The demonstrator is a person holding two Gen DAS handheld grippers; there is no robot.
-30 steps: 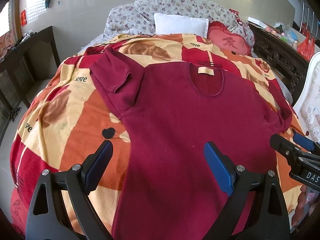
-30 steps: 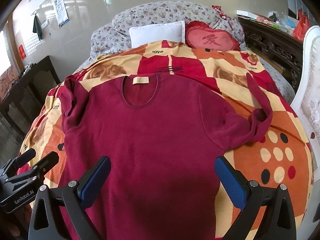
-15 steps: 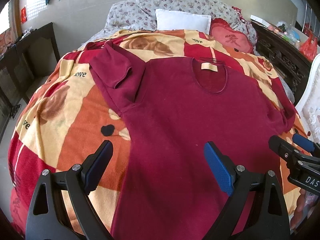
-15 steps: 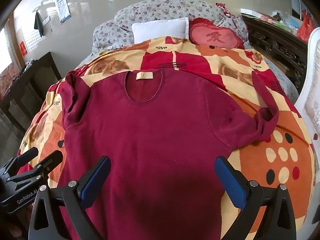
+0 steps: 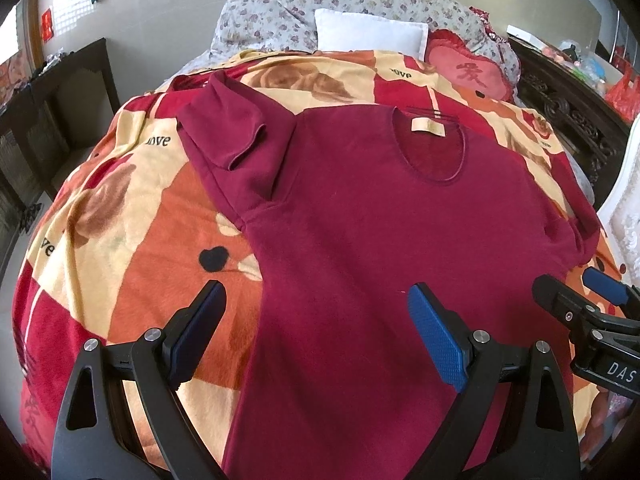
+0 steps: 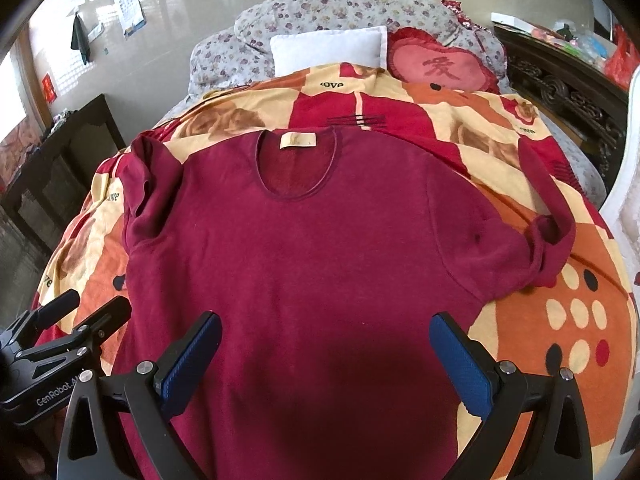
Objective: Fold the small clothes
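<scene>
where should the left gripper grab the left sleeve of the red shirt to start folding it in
Grip the left sleeve at its doubled-back cuff edge, which lifts off the blanket in a raised lip that a finger can likely slip under. Bring the open left gripper in from the shirt's outer left side, over bare blanket, then carry the sleeve inward across the shirt.

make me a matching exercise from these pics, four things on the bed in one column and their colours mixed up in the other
Things:
1. sweater
2. small pillow
3. heart cushion
4. gripper pads

Colours:
a. blue
b. white
c. dark red
d. pink with a red frill

Pairs: 1-c, 2-b, 3-d, 4-a
</scene>
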